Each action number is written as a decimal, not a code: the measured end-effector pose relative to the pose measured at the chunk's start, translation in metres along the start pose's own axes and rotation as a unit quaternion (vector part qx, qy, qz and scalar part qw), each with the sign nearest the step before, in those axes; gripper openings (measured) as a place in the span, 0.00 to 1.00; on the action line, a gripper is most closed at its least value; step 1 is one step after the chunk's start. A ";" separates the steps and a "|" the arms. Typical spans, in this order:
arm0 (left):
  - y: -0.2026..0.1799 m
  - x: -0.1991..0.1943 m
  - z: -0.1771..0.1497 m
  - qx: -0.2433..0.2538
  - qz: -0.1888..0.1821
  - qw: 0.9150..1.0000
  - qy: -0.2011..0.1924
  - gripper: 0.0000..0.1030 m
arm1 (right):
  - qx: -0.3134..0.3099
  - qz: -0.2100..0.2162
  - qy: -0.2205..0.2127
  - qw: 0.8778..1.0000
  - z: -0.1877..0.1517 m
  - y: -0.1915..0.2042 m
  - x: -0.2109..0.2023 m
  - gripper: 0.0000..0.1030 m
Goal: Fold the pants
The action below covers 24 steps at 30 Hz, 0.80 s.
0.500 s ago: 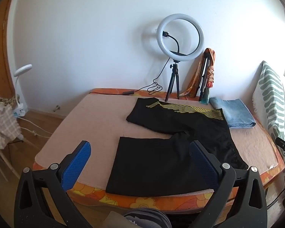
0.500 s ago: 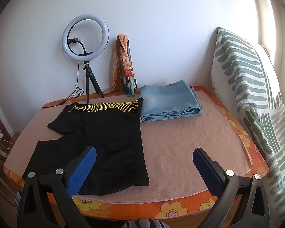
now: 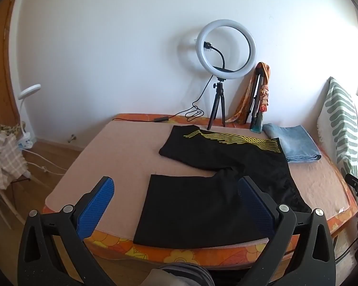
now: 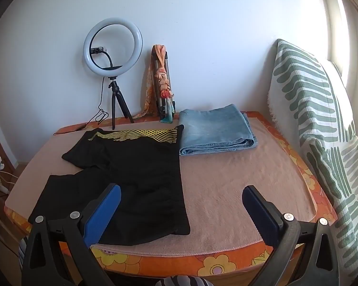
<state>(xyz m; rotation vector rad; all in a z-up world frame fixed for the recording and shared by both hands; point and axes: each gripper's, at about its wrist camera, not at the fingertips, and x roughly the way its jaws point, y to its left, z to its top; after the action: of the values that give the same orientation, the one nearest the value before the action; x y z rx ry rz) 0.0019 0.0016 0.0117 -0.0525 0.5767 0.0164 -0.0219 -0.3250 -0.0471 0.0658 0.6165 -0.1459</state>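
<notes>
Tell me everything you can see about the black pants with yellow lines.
The black pants with yellow wavy lines look like thin dark fabric, lying flat and unfolded on the pink blanket. Both legs spread apart toward the left; the waistband side faces right. The far corner meets the folded blue jeans. Neither gripper touches them.

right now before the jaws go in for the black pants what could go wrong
1. The black pants lie right against the folded jeans; dragging a leg across could pull that stack apart.
2. The near leg's hem reaches the front edge of the pink blanket, so a loose pinch might let it slide off the bed.
3. The ring light on its small tripod stands just behind the pants; a wide swing could topple it.
</notes>
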 end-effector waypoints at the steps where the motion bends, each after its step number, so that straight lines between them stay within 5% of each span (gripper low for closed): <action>1: 0.000 0.000 0.001 -0.001 -0.001 1.000 0.000 1.00 | 0.000 0.001 -0.001 1.000 0.000 0.000 0.000 1.00; 24: -0.002 0.000 -0.002 -0.005 0.000 1.000 -0.001 1.00 | -0.006 0.007 -0.003 1.000 -0.001 0.003 -0.001 1.00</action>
<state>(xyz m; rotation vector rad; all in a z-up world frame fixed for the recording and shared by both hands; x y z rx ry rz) 0.0009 -0.0004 0.0102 -0.0628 0.5740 0.0199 -0.0232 -0.3216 -0.0472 0.0573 0.6116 -0.1287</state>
